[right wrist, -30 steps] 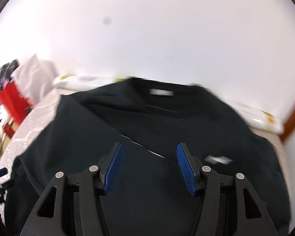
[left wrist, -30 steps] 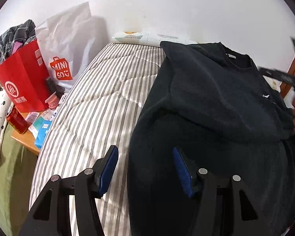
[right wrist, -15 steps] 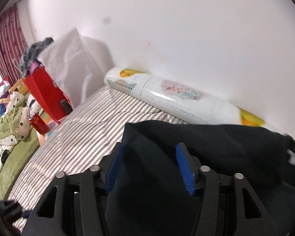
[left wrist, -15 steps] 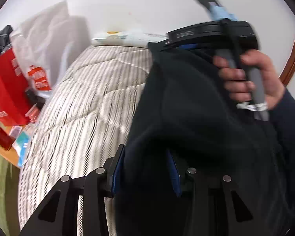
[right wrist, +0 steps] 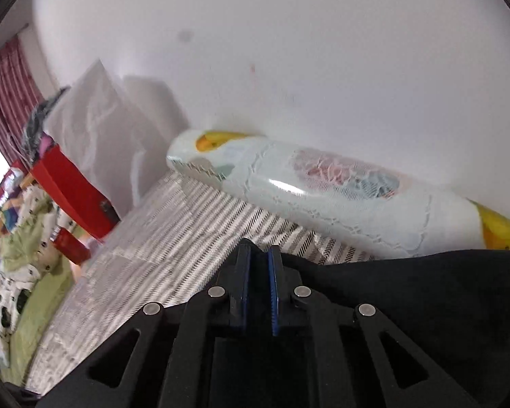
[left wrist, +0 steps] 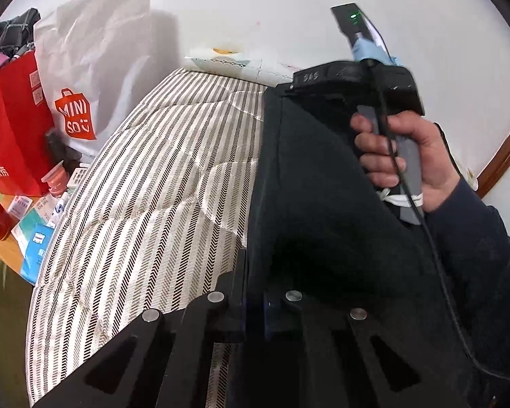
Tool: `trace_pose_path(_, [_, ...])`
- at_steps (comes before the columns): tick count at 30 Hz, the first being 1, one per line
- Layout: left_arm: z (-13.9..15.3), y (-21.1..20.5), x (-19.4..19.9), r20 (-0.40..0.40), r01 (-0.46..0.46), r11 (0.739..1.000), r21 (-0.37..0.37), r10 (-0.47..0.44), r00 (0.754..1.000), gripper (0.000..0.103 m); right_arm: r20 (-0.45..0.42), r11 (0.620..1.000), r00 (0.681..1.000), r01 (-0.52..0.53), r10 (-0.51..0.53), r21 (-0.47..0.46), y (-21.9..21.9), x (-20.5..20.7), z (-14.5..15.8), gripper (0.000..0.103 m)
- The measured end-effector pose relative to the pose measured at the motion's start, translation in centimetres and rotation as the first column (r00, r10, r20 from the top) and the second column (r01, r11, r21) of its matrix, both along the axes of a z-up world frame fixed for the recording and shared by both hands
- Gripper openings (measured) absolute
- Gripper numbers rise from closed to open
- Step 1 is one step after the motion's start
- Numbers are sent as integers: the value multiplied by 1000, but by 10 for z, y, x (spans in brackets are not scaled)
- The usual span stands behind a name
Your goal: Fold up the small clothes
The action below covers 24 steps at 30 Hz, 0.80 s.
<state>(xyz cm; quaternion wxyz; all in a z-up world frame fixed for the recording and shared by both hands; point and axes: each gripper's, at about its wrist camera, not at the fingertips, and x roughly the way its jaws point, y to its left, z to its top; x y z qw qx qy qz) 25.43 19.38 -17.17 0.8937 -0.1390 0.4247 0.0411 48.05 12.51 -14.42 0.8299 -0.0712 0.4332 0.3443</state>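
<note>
Both tongs are clamped on the same dark garment. Left tongs [left wrist: 255, 301] pinch its near left edge, the blue pads almost lost in the cloth. Right tongs [right wrist: 257, 292] grip the far corner of that edge, with a thin fold of fabric between the pads.

This garment [left wrist: 316, 210] is a black or very dark navy top of thick, matte, fleece-like cloth. It lies on the bed, covering the right part of it, with its left edge running in a nearly straight line from the near tongs up to the far ones. A soft hollow sinks into the cloth just beyond the left tongs. In the right wrist view the top [right wrist: 408, 299] shows as a smooth dark sheet rising to a rounded ridge at its far side.

A hand [left wrist: 401, 156] in a dark sleeve [left wrist: 486, 258] holds the grey handle of the right tongs, and a black cable runs down from it along the sleeve.

Under the top is a quilted bed cover [left wrist: 153, 204] with grey and cream stripes. A long pillow [right wrist: 340, 197] in a pale printed case with yellow ends lies along the white wall at the head of the bed. To the left of the bed stand a white shopping bag [left wrist: 95, 68] and a red paper bag [left wrist: 13, 129], with small boxes and a red can beside them.
</note>
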Motion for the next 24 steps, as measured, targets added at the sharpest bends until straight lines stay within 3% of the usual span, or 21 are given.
trace_pose_path(2, [1,-3,0,-9,1,1000,21,-1,1000,10,2,1000,1000,10,-10,-4,-1,-1,3,13])
trace_pose_path(5, [3,-4,0,-17,12,999,40,-12,1000,11,-6,1000,1000,29,-29,9,-14,-4,17,29])
trace_pose_path(9, [7,-3,-12,-24,-1,1000,18,2,1000,20,75,998,996,52,-49,-38,-56,-26,47,42])
trace_pose_path(16, [24,-12,-16,27,21,1000,17,-22,999,35,156,962,963,240,-220,-128,-205,-81,76,44])
trace_pose_path(17, [28,-13,-13,38,22,1000,18,-23,999,39,160,952,955,273,-250,-138,-225,-90,75,47])
trace_pose_path(18, [29,-12,-9,46,24,1000,18,-24,999,50,169,934,941,319,-292,-162,-249,-100,74,48])
trace_pose_path(19, [29,-12,-5,55,25,1000,18,-26,998,53,186,908,923,372,-338,-192,-276,-110,72,48])
trace_pose_path(22, [28,-11,6,76,9,999,49,-13,997,53,233,828,861,502,-452,-249,-343,-140,63,48])
trace_pose_path(24, [22,-12,16,49,0,997,76,-4,999,53,221,779,819,572,-529,-255,-384,-159,56,48])
